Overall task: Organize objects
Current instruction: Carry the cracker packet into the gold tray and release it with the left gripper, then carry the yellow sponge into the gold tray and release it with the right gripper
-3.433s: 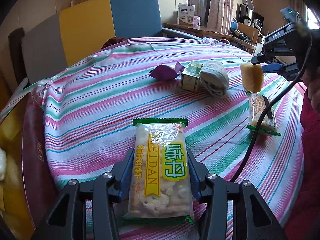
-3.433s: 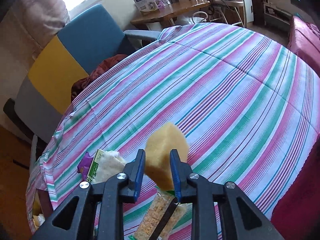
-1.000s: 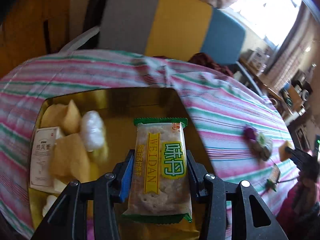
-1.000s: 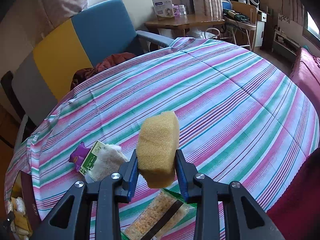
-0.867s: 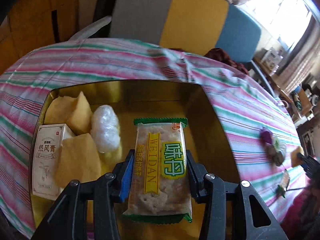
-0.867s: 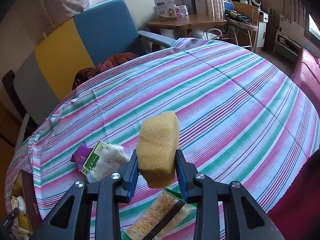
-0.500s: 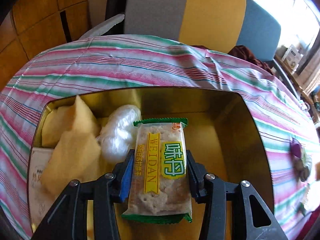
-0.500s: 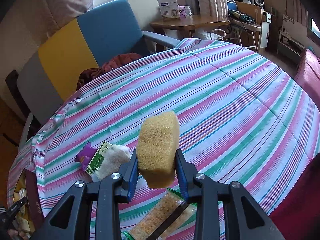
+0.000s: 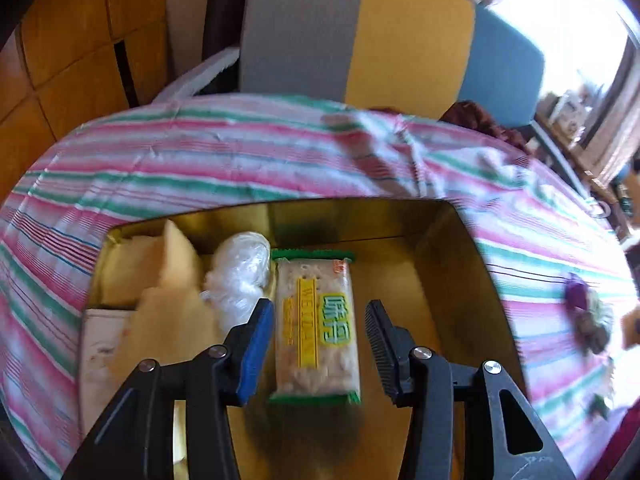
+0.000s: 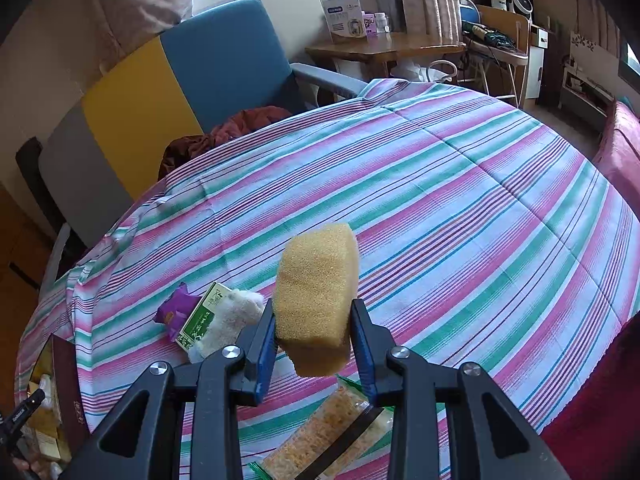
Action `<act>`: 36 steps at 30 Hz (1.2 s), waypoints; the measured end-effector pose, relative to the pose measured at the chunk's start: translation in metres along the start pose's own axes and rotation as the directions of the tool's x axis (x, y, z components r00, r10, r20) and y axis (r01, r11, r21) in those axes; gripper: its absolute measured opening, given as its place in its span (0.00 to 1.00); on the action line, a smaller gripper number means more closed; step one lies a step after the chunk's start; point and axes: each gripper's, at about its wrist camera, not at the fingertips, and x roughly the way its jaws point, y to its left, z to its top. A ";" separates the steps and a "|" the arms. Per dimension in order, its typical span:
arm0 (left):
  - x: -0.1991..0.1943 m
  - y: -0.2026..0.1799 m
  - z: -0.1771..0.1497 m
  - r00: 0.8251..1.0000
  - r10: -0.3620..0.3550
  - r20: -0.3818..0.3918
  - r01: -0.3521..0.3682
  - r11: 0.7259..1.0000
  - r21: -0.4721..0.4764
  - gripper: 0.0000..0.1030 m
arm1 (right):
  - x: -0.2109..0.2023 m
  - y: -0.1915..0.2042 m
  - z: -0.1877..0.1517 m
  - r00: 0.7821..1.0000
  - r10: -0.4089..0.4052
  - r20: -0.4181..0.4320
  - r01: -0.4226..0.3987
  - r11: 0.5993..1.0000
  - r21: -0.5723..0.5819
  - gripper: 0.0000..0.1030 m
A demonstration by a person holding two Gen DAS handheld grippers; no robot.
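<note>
The left gripper (image 9: pixel 318 344) has just been opening its jaws, and they now stand apart on either side of the clear green-edged cracker packet with yellow lettering (image 9: pixel 316 326), no longer pressing it; the packet looks to be dropping or lying loose in the gold-lined rectangular box (image 9: pixel 460 280), which I take to be the place where things are being gathered. Beside the packet in the box sit a white crinkled plastic-wrapped lump (image 9: pixel 240 276), pale yellow sponge pieces (image 9: pixel 172 292) and a white carton (image 9: pixel 100 344) at the left wall. Over on the striped pink, green and white tabletop (image 10: pixel 460 208), the right gripper (image 10: pixel 314 344) has its jaws clamped on a yellow porous sponge block (image 10: pixel 316 300), held clear above the cloth, probably waiting its turn for the box. Below it lie a second cracker packet (image 10: pixel 328 436), a small green carton (image 10: pixel 202 316), a white fluffy cloth bundle (image 10: pixel 232 320) and a purple wrapper (image 10: pixel 176 310), not yet sorted.
</note>
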 end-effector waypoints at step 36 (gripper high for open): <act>-0.121 0.151 -0.119 0.982 0.125 0.144 -0.081 0.957 -0.279 0.85 | -0.024 0.402 -0.234 0.760 0.361 -0.540 -0.638 0.574 -0.513 0.46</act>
